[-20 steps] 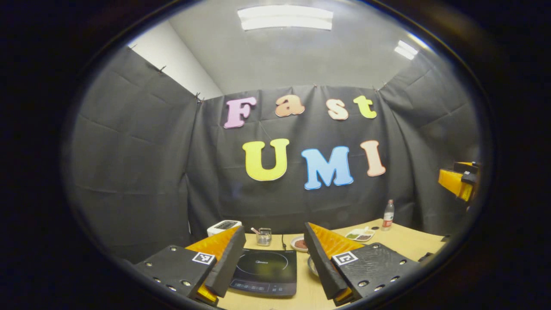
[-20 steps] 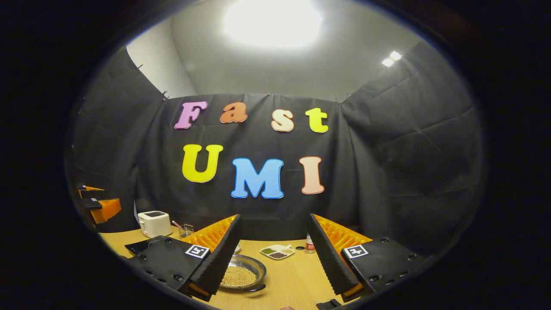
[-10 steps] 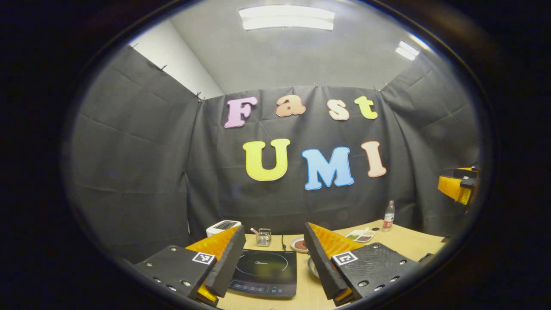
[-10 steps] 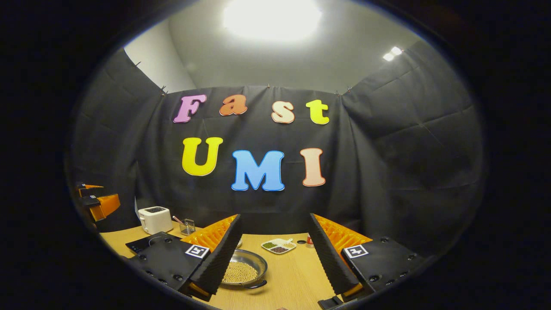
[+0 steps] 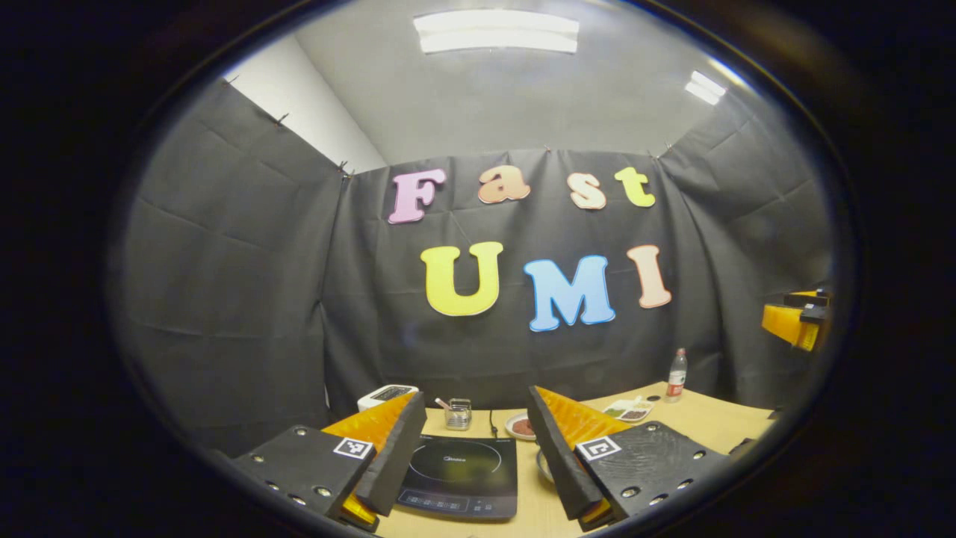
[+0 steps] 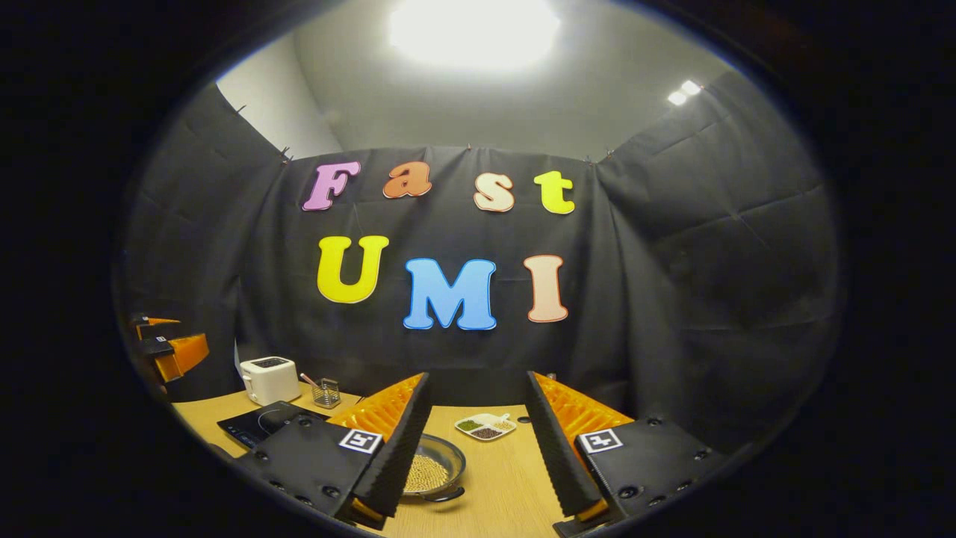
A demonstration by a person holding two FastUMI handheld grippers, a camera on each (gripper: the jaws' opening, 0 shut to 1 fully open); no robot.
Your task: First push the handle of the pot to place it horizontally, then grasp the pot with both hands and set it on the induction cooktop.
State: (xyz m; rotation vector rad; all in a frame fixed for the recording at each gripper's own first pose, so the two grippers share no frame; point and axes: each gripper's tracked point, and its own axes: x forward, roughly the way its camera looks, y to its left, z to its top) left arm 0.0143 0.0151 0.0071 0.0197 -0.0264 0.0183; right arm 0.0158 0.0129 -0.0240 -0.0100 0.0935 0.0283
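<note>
I held both tongs spread and empty above the wooden counter [image 6: 508, 478]. The shallow steel pot of beans [image 6: 433, 472] lay just ahead of the right tongs [image 6: 474, 441]; the black induction cooktop [image 5: 459, 467] lay ahead of the left tongs [image 5: 474, 452], ready for the handle push.

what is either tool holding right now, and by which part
Nothing is held. The left tool hangs open above the induction cooktop, and the right tool is open, with the pot of beans untouched on the table.
</note>
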